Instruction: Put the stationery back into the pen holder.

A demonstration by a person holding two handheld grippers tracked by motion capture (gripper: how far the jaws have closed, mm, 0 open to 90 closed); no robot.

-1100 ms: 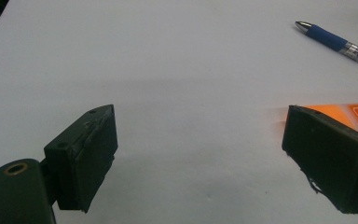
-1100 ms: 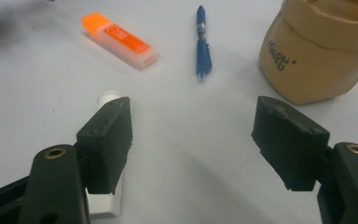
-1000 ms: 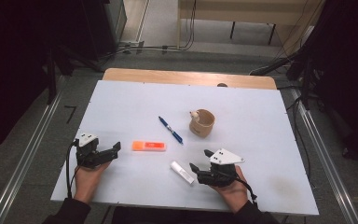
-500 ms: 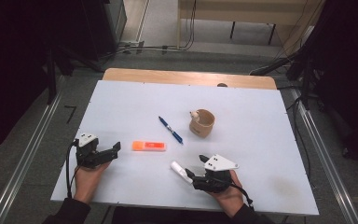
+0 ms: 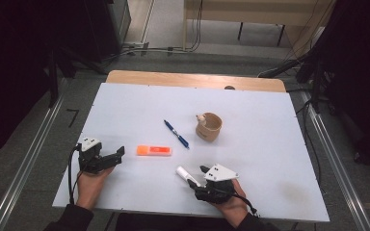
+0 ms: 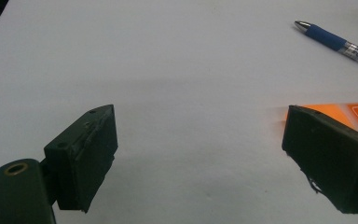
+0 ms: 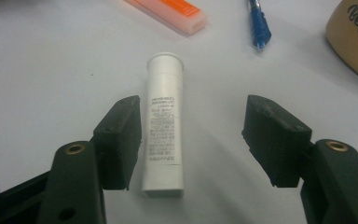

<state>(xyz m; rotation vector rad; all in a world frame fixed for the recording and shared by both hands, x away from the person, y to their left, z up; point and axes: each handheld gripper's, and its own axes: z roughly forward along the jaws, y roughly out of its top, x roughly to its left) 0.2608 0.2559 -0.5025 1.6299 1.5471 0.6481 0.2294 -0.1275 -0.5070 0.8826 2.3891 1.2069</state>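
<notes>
With the white tube point(image 7: 164, 123) lying near the worktop's point(image 5: 270, 159) front edge between the right gripper's point(image 7: 191, 135) closing but untouching jaws, centre it before squeezing; the left gripper point(image 6: 200, 154) gapes wide.

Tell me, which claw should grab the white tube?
The right claw. The tube already lies between its open jaws, which have just been closing. The left claw sits far off, by the orange marker.

Smooth white plastic tube point(image 7: 164, 125) lies on the matt white table point(image 7: 51, 79).
</notes>
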